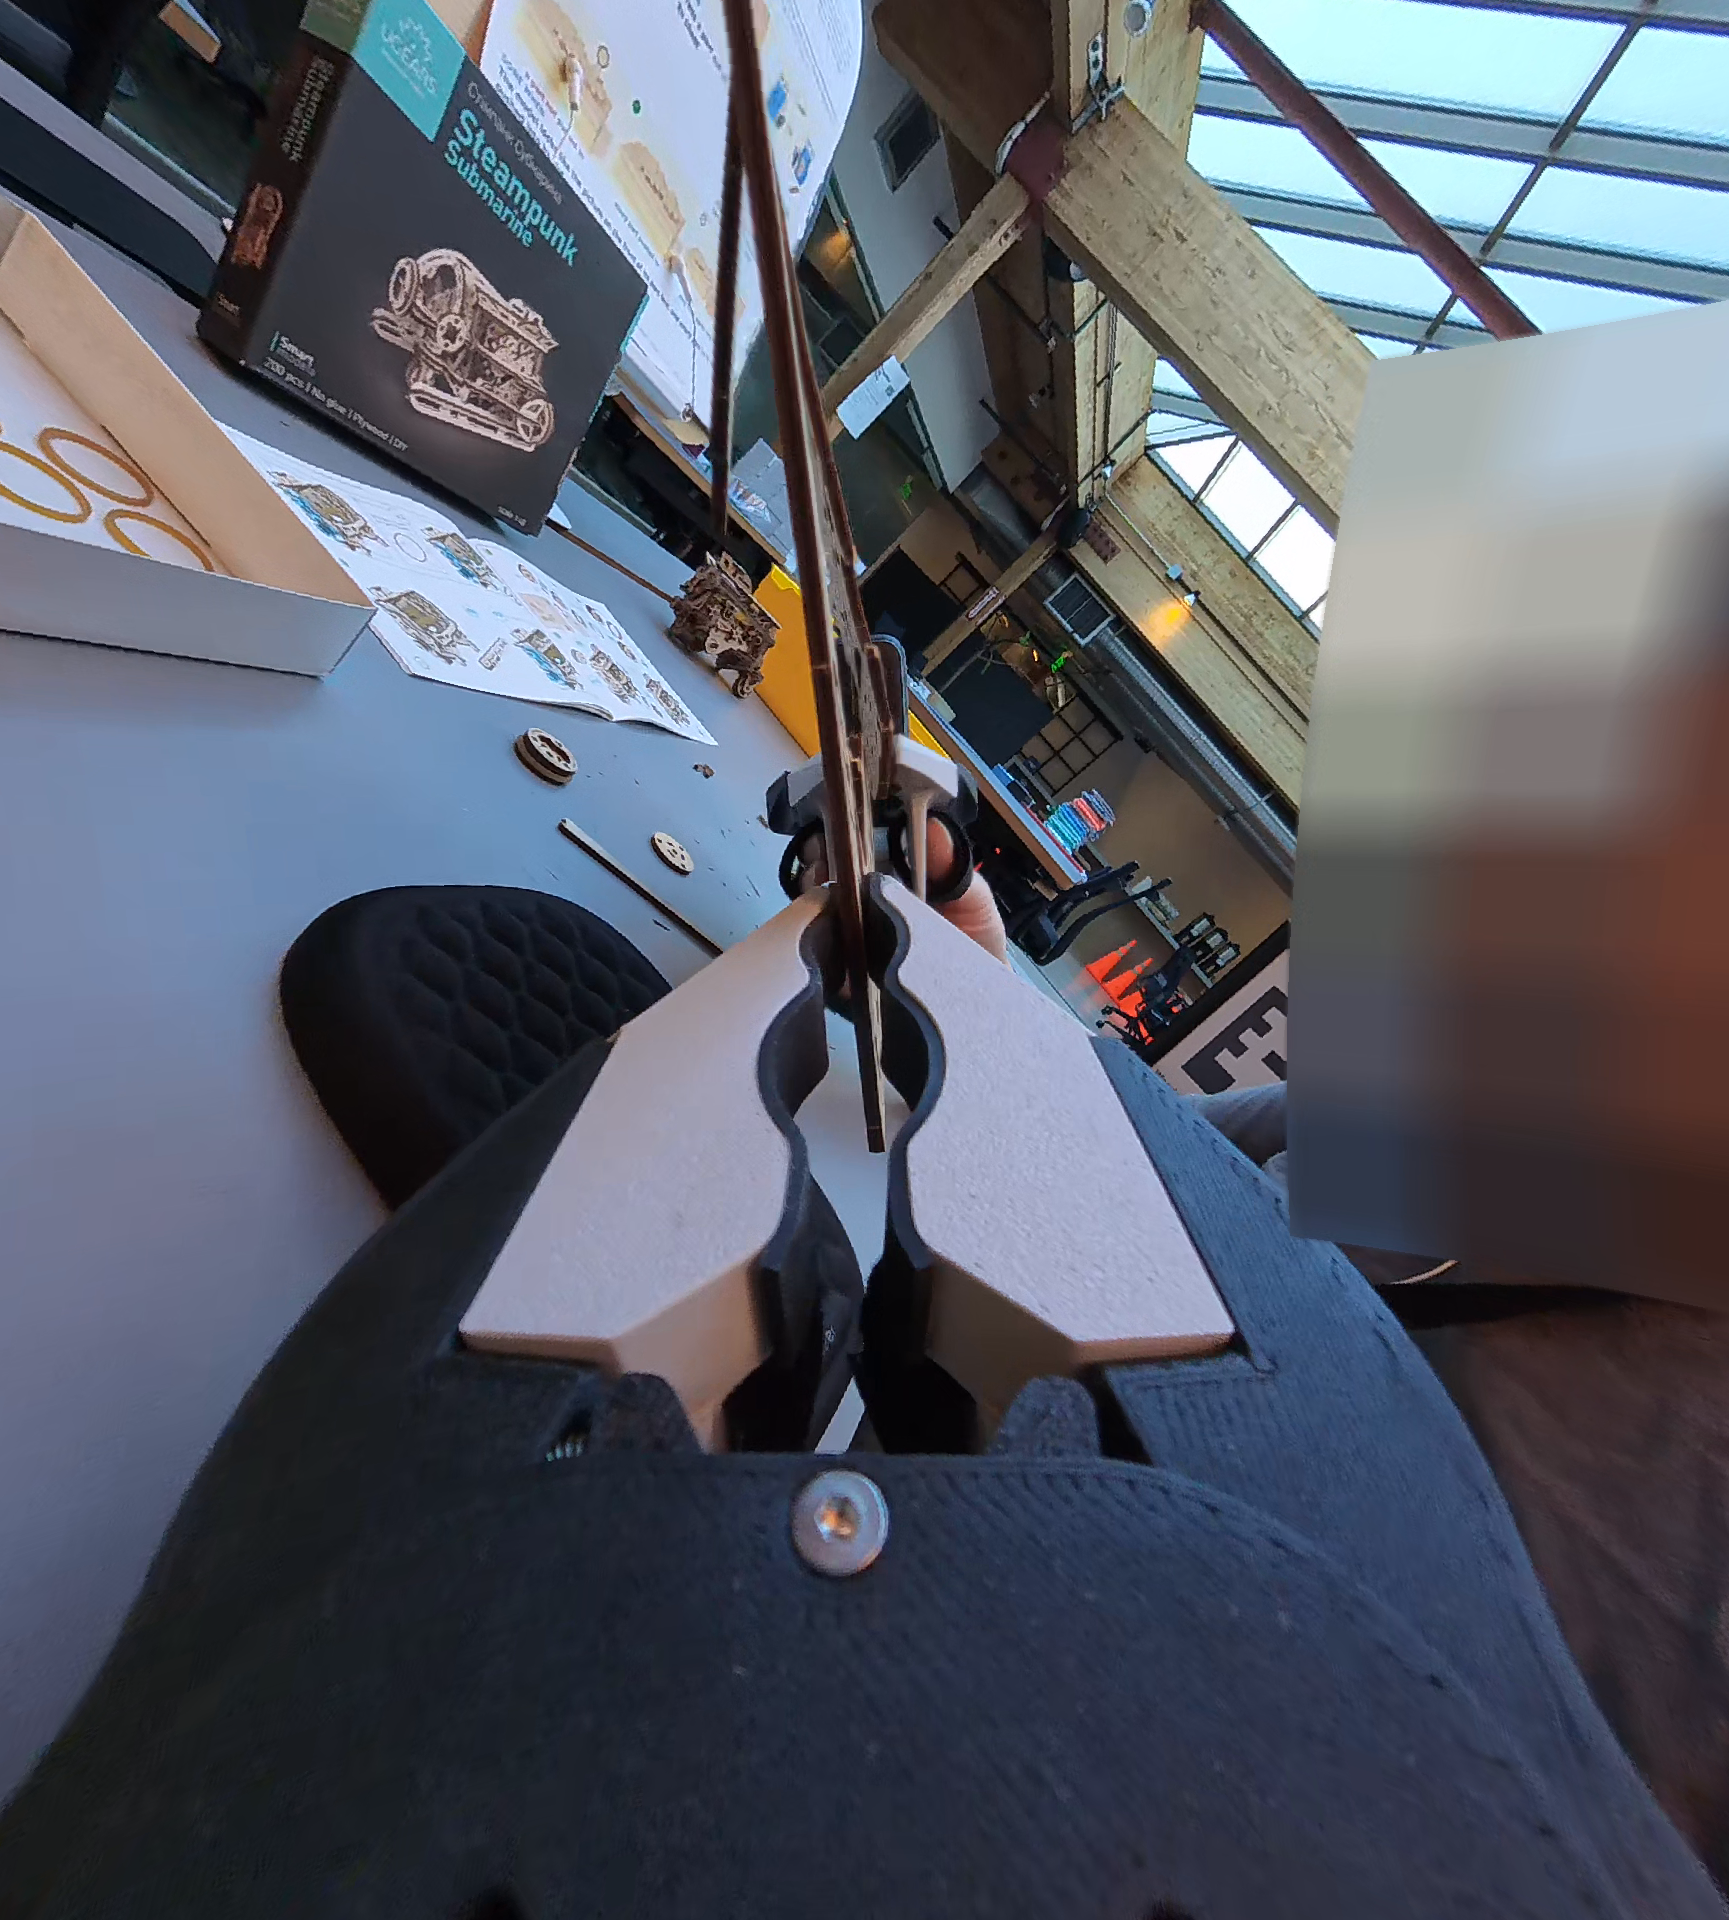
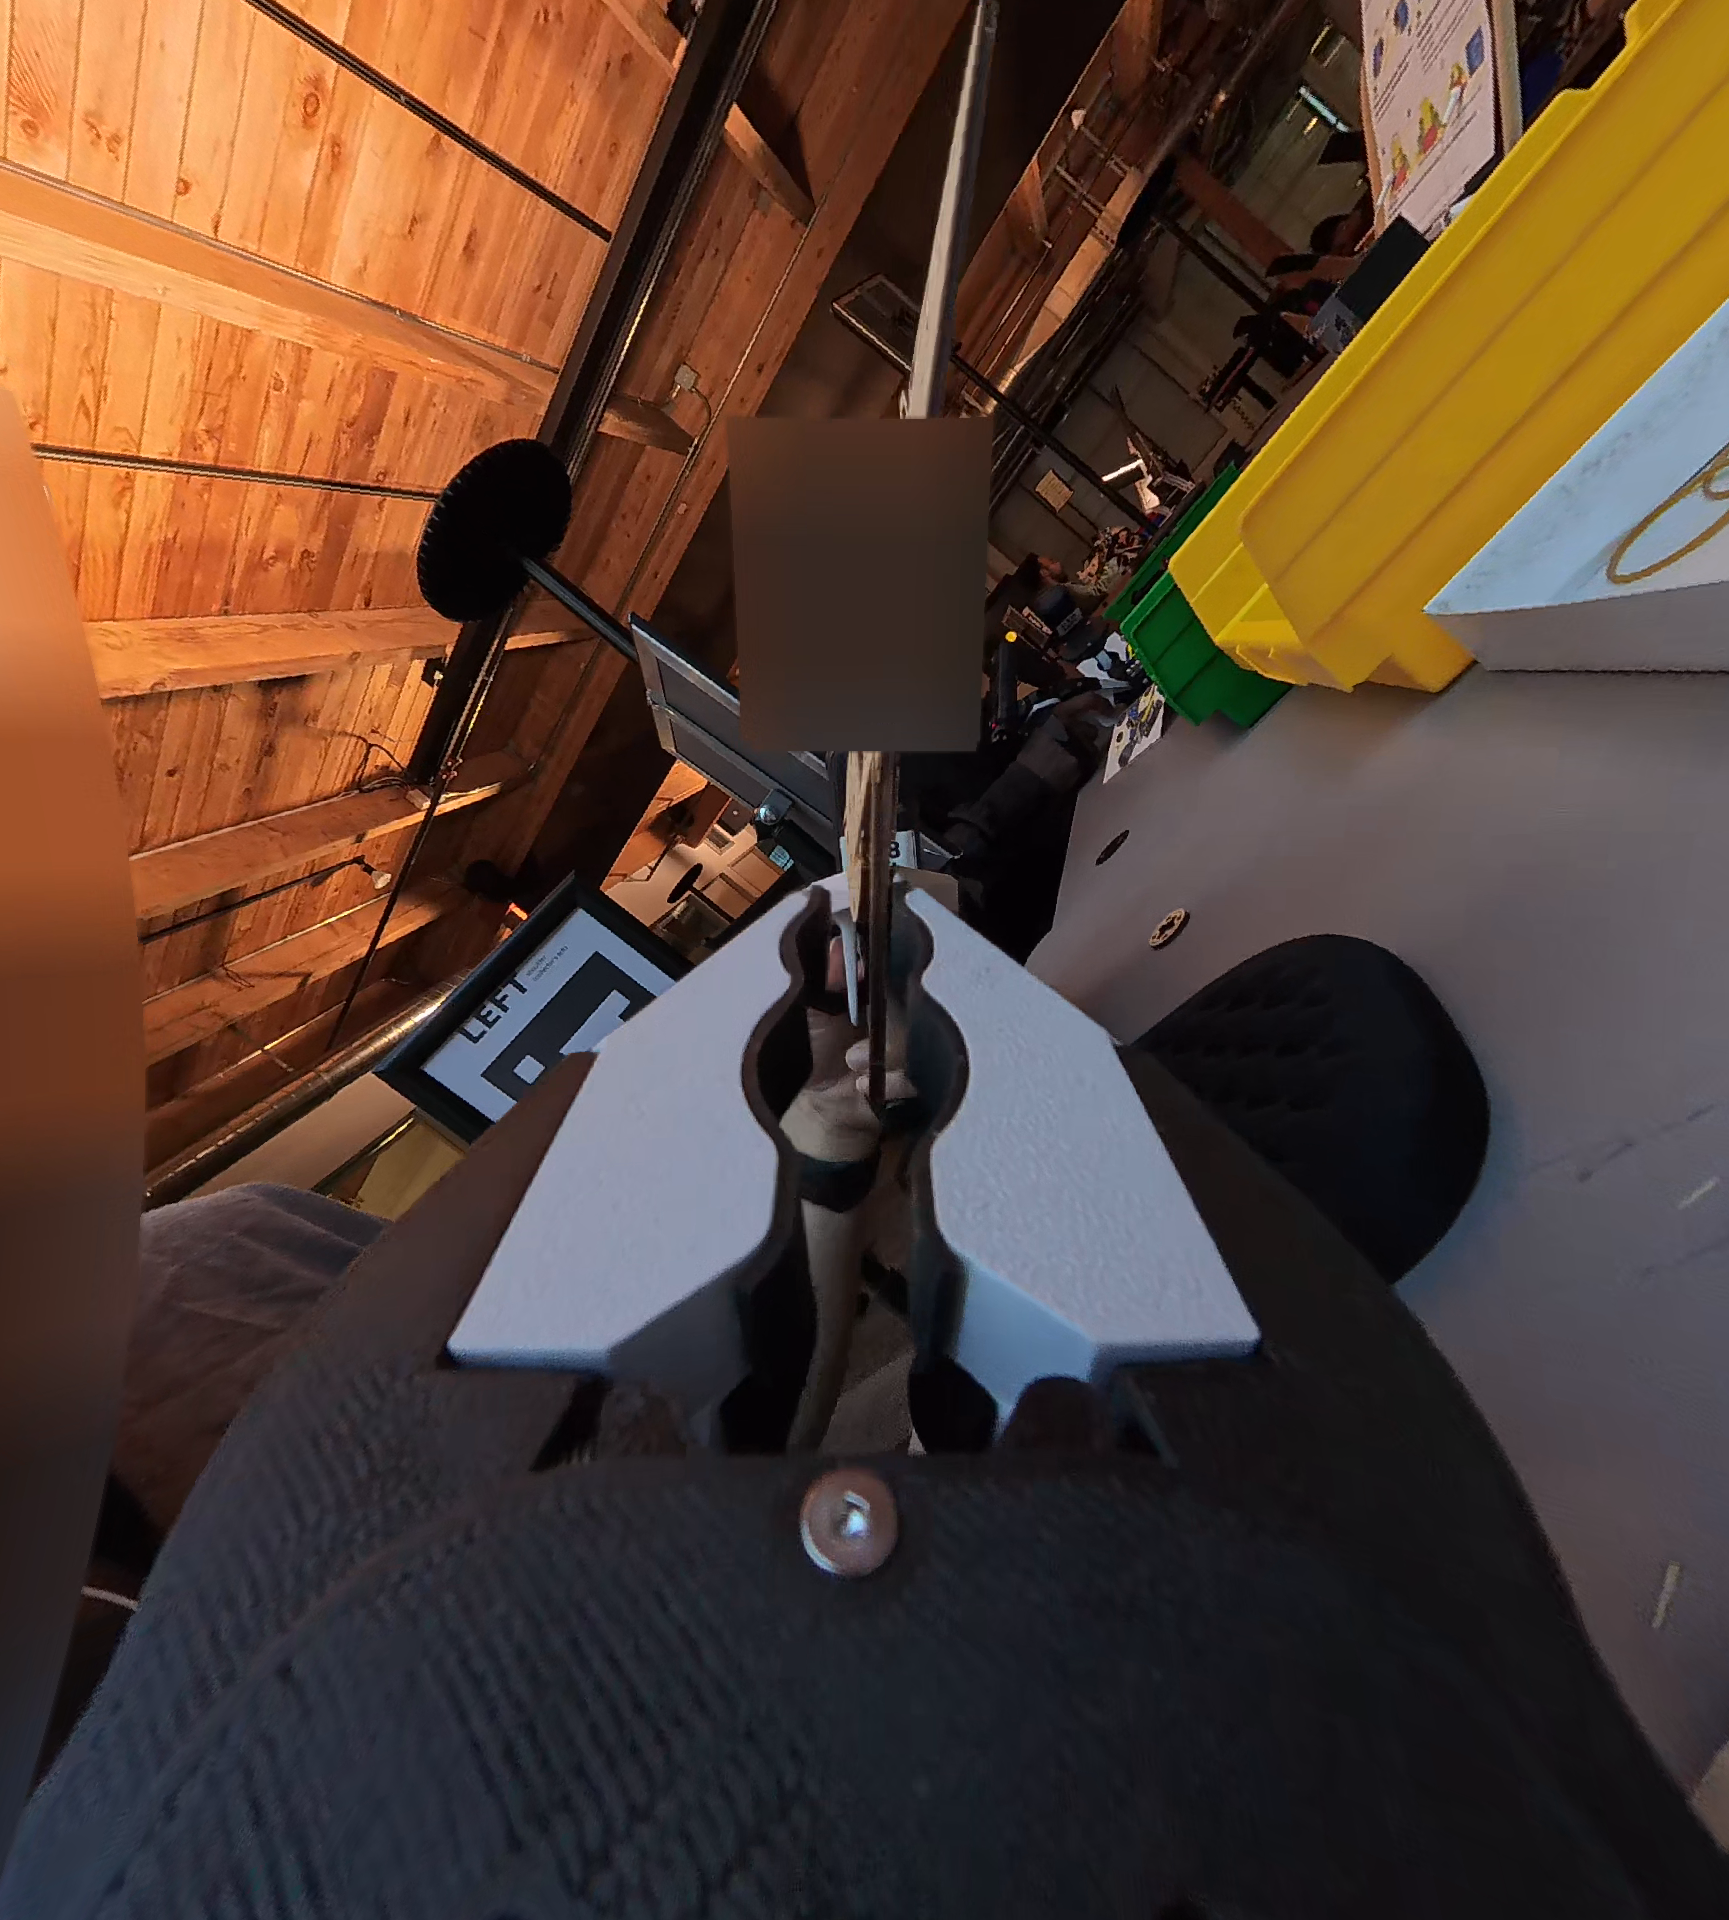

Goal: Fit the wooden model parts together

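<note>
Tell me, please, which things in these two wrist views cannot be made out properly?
- Wooden sheet, left wrist view: seen edge-on, so its cut pattern is hidden; its top is cut off by the frame.
- Right gripper, left wrist view: mostly behind the sheet.
- Same sheet, right wrist view: partly under a blur patch.

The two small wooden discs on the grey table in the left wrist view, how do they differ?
The farther disc looks thicker and larger, with a big open centre ringed by cut-outs. The nearer disc looks thinner and smaller, a solid face pierced by small holes. Both are round, pale wood, and lie flat on the table, apart from each other.
</note>
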{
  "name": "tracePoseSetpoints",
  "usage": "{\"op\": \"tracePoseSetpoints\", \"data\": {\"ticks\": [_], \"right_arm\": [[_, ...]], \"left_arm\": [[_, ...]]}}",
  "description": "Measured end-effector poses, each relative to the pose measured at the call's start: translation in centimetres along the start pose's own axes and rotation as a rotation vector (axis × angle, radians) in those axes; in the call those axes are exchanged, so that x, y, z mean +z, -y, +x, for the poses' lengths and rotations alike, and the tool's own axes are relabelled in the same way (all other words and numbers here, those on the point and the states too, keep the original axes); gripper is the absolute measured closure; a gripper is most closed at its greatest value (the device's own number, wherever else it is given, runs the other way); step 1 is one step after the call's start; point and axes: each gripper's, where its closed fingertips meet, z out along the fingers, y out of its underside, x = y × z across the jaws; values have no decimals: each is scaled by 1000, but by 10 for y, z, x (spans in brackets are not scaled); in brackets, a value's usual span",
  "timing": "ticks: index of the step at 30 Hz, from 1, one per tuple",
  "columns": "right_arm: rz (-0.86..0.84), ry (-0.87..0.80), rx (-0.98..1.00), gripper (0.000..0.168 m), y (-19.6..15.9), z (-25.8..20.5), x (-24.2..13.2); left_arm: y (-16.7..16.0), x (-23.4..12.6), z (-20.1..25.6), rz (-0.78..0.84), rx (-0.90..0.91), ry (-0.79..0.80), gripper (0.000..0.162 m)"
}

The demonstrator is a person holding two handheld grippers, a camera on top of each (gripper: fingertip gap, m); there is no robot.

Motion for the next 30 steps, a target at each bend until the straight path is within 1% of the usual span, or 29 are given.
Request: {"op": "tracePoseSetpoints", "data": {"ticks": [2, 7, 10, 14, 22, 30], "right_arm": [[10, -4, 11, 157, 2, 1, -1], [17, -39, 12, 146, 2, 5, -1], [6, -82, -8, 144, -1, 11, 0], [-26, -94, -14, 140, -11, 13, 5], [-61, -80, 6, 140, -22, 14, 11], [-59, -85, -16, 139, -21, 14, 11]], "left_arm": [[0, -2, -1, 5, -3, 9, 162], [3, -5, -3, 28, -8, 24, 161], [6, -7, -3, 45, -22, 12, 161], [7, -8, -7, 54, -27, 25, 161], [12, -9, -9, 68, -20, 54, 162], [14, -8, -10, 81, -13, 67, 161]]}}
